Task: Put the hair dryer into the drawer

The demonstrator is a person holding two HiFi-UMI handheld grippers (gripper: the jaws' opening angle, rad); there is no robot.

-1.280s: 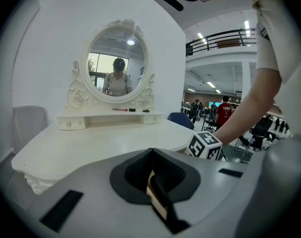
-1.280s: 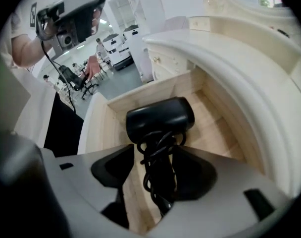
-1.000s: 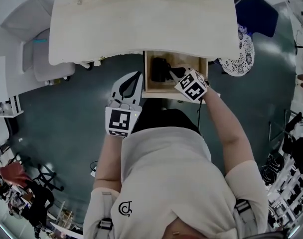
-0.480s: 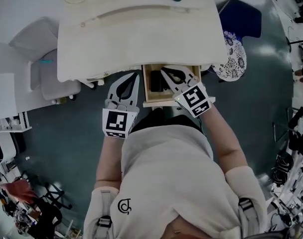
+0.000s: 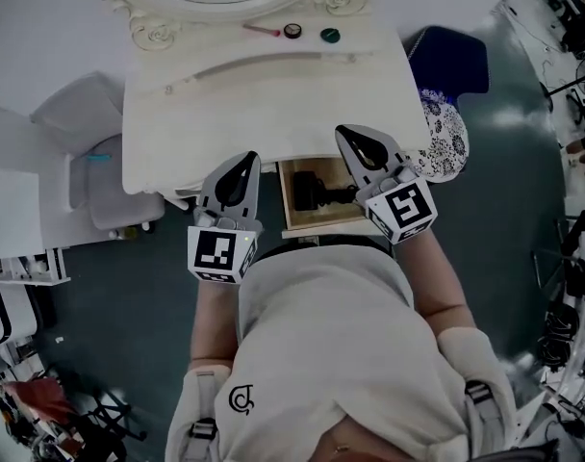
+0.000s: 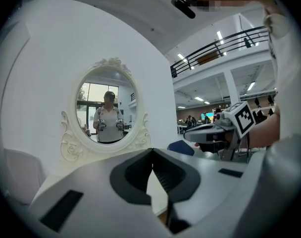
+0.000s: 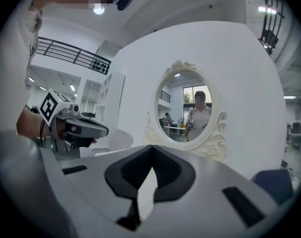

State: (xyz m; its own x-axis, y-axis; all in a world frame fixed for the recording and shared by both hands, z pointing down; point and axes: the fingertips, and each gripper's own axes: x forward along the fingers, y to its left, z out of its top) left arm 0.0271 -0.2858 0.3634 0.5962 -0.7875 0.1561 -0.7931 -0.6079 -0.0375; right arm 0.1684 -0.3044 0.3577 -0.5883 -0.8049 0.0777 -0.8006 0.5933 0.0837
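Note:
The black hair dryer (image 5: 317,196) lies inside the open wooden drawer (image 5: 287,198) under the white dressing table (image 5: 273,94). Neither gripper touches it. My right gripper (image 5: 346,135) is held level above the table's front edge, over the drawer's right side, shut and empty; its tips meet in the right gripper view (image 7: 151,147). My left gripper (image 5: 247,158) hovers left of the drawer at the table edge, also shut and empty, as the left gripper view (image 6: 151,150) shows. Each gripper view shows the other gripper off to the side.
An oval mirror (image 6: 107,110) in an ornate white frame stands at the table's back. Small items (image 5: 292,31) lie in front of it. A blue chair (image 5: 456,51) and a patterned cushion (image 5: 445,128) are at the right, and a white seat (image 5: 100,171) is at the left.
My right gripper has come up out of the drawer, leaving the hair dryer inside, and now points level. The left gripper has also risen. The head view has tilted up toward the mirror.

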